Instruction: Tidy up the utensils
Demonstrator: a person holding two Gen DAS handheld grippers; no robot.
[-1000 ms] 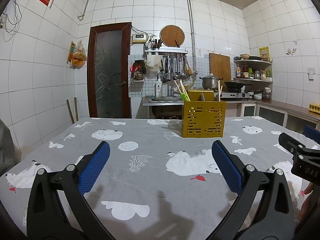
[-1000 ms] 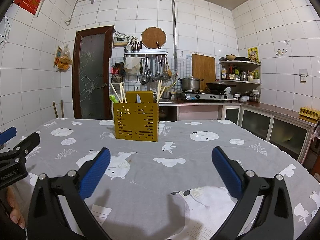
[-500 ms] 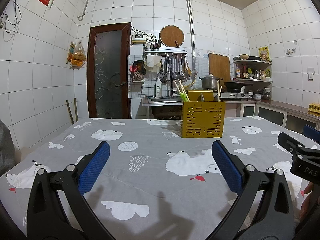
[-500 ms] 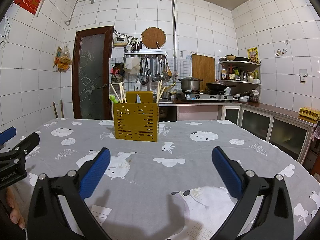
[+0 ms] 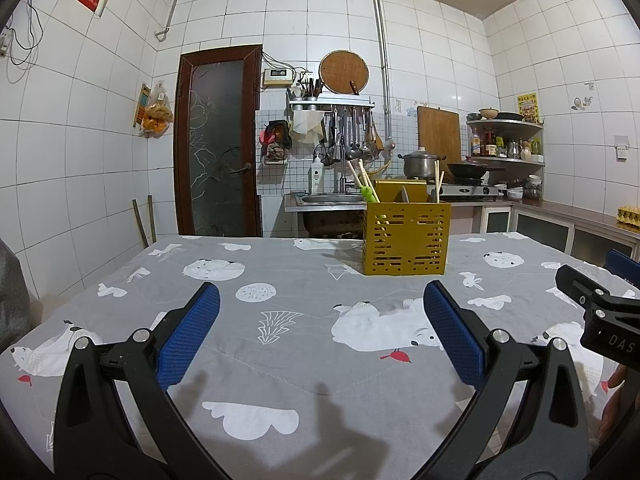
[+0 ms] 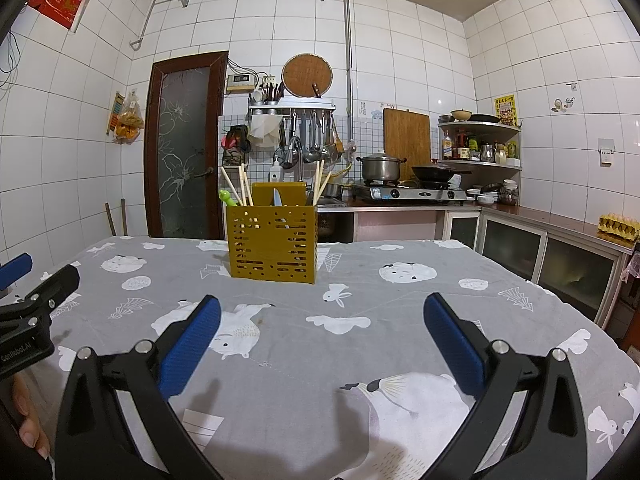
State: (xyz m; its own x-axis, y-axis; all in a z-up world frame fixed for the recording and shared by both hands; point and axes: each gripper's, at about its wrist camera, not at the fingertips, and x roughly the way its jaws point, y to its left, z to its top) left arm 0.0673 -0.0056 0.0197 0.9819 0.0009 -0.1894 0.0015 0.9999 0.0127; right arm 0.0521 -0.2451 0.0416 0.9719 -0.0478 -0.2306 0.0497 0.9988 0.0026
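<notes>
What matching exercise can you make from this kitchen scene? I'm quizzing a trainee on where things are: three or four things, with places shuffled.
Things:
1. yellow utensil caddy
2. steel pot
3. round woven tray
4. egg carton

Places:
A. on the counter at the far right
B. hanging on the tiled wall above the utensil rack
C. on the grey animal-print tablecloth, ahead of both grippers
D. on the gas stove

Pairs: 1-C, 2-D, 3-B, 4-A

Both the left gripper and the right gripper are open and hold nothing.
</notes>
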